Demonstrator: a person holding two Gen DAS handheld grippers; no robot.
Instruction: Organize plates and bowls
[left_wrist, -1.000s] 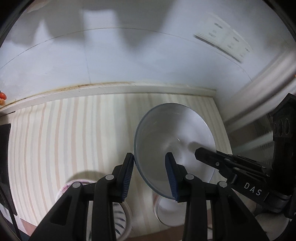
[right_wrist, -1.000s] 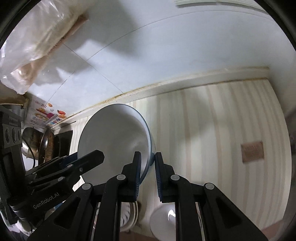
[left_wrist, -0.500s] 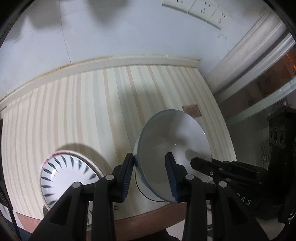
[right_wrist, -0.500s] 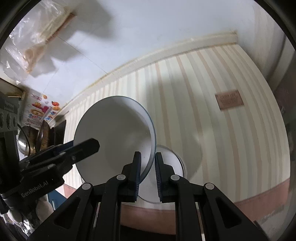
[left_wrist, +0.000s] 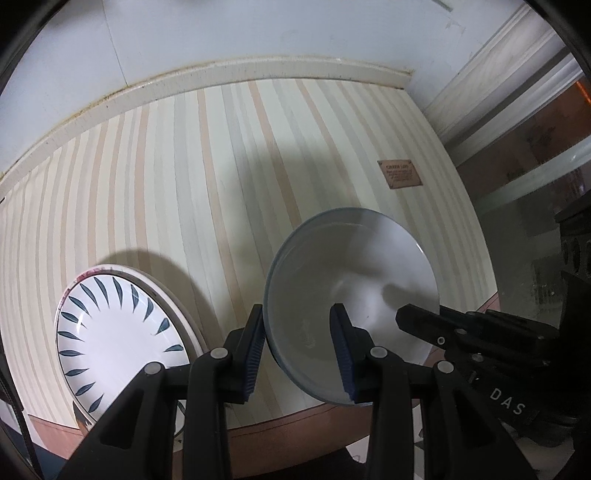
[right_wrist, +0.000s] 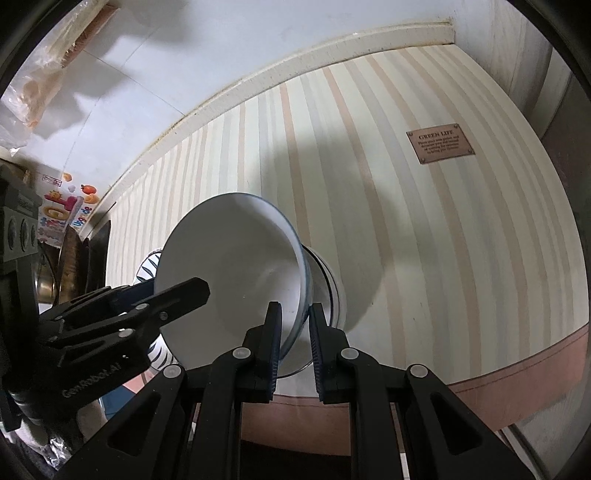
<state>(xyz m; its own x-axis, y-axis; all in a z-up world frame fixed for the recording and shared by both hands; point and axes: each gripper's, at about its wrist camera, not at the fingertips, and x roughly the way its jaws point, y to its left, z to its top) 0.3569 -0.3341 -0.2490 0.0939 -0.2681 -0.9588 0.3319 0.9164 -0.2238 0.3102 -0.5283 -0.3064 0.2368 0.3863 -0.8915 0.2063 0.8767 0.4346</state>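
A white bowl with a blue rim (left_wrist: 351, 295) hangs tilted over the striped table, held by both grippers. My left gripper (left_wrist: 297, 350) straddles the bowl's left rim, jaws wide apart and only loosely around it. My right gripper (right_wrist: 293, 332) is shut on the bowl's right rim (right_wrist: 299, 288). The bowl (right_wrist: 229, 273) sits just above a second white bowl (right_wrist: 328, 284) on the table. A plate with dark leaf marks (left_wrist: 114, 343) lies at the left near the front edge.
The striped tablecloth (left_wrist: 221, 166) ends at a brown front edge (right_wrist: 535, 373). A small brown label (right_wrist: 439, 142) lies on the cloth at the right. A white wall runs along the back. Pans and stickers (right_wrist: 62, 210) sit at the far left.
Both grippers have come down and toward the front edge with the bowl. The leaf plate and the second bowl have come into fuller view below.
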